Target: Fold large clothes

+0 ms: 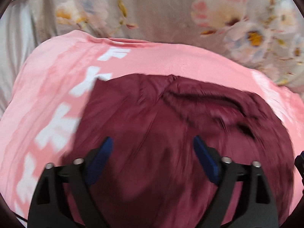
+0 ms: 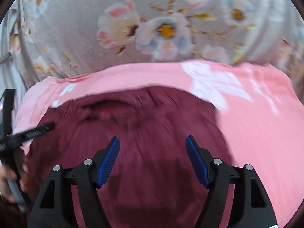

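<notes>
Both tools, left tool [image 1: 153, 144] and right tool [image 2: 153, 144], hang wide open and hold nothing above the maroon garment [image 1: 152, 114]. It lies on a pink garment [image 1: 47, 79] on the flowered bed [image 2: 85, 38]. Soft, light cloth, I judge; pinch its edge corners.

A bed carries everything, covered by a grey-beige floral sheet [image 2: 85, 43]; the print shows large pale blossoms in white, pink and blue with yellow centres and thin golden stems; the cloth has a soft sheen under even, diffuse light; toward the bed's far left edge a plain pale grey surface [image 1: 13, 43] shows, blurred beyond telling.
</notes>
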A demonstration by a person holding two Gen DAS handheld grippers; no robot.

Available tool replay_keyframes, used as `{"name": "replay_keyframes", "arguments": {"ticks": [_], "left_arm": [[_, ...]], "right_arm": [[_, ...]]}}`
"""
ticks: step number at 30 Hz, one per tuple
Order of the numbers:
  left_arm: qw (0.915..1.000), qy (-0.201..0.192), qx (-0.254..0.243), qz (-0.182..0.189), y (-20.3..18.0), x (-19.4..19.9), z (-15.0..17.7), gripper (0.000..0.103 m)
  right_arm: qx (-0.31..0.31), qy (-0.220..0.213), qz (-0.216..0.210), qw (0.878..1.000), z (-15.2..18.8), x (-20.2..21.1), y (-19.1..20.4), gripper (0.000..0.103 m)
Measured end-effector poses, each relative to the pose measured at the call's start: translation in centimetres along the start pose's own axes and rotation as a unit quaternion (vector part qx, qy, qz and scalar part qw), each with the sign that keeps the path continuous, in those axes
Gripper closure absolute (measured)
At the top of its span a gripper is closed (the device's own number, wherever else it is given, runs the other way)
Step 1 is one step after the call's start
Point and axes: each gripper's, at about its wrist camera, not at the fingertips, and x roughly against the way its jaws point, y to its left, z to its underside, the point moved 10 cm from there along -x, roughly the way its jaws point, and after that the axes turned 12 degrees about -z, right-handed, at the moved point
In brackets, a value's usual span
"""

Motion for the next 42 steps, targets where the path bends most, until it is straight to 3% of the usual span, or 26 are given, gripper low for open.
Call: {"name": "replay_keyframes", "arguments": {"ticks": [3, 9, 16, 23, 25, 27, 29, 30, 36, 39, 42], "left_arm": [[0.9997, 0.009, 0.021, 0.013, 4.8, 4.3, 4.3, 0.011], [0.9948, 0.062, 0.080, -0.014, 13.9, 7.6, 12.2, 0.011], [0.9791, 0.126, 0.157, -0.026, 20.3, 8.1, 19.2, 0.011], [0.9751, 0.130, 0.178, 0.029, 20.0, 9.5, 20.7, 0.012], [0.9738, 0.130, 0.179, 0.052, 19.2, 9.5, 20.5, 0.026], [0.9731, 0.138, 0.172, 0.067, 18.3, 9.8, 20.5, 0.063], [0.9712, 0.139, 0.171, 0.090, 17.5, 10.3, 20.2, 0.085], [0.9719, 0.136, 0.169, 0.091, 17.5, 10.8, 20.1, 0.093], [0.9731, 0.067, 0.159, 0.153, 17.6, 18.6, 17.4, 0.099], [0.9759, 0.008, 0.134, 0.172, 18.3, 24.9, 16.6, 0.099], [0.9732, -0.036, 0.123, 0.191, 20.1, 30.1, 17.1, 0.099]], "right_arm": [[-0.036, 0.017, 0.006, 0.999, 5.5, 6.8, -2.6, 0.032], [-0.102, 0.022, 0.024, 0.994, 14.3, 16.3, -5.8, 0.032], [-0.124, 0.041, 0.020, 0.991, 20.5, 19.3, -5.3, 0.032], [-0.138, 0.042, -0.002, 0.989, 21.1, 18.2, -4.2, 0.032], [-0.156, 0.037, -0.012, 0.987, 21.1, 17.9, -4.1, 0.032], [-0.154, 0.038, -0.020, 0.987, 21.0, 17.5, -3.7, 0.057], [-0.139, 0.042, -0.020, 0.989, 20.7, 17.7, -3.3, 0.087], [-0.131, 0.039, -0.020, 0.990, 20.3, 18.0, -3.0, 0.092], [-0.010, -0.020, -0.055, 0.998, 16.4, 25.0, 0.9, 0.098], [0.053, -0.044, -0.082, 0.994, 15.9, 29.5, 2.9, 0.098], [0.106, -0.056, -0.098, 0.988, 17.0, 35.0, 4.6, 0.098]]}}
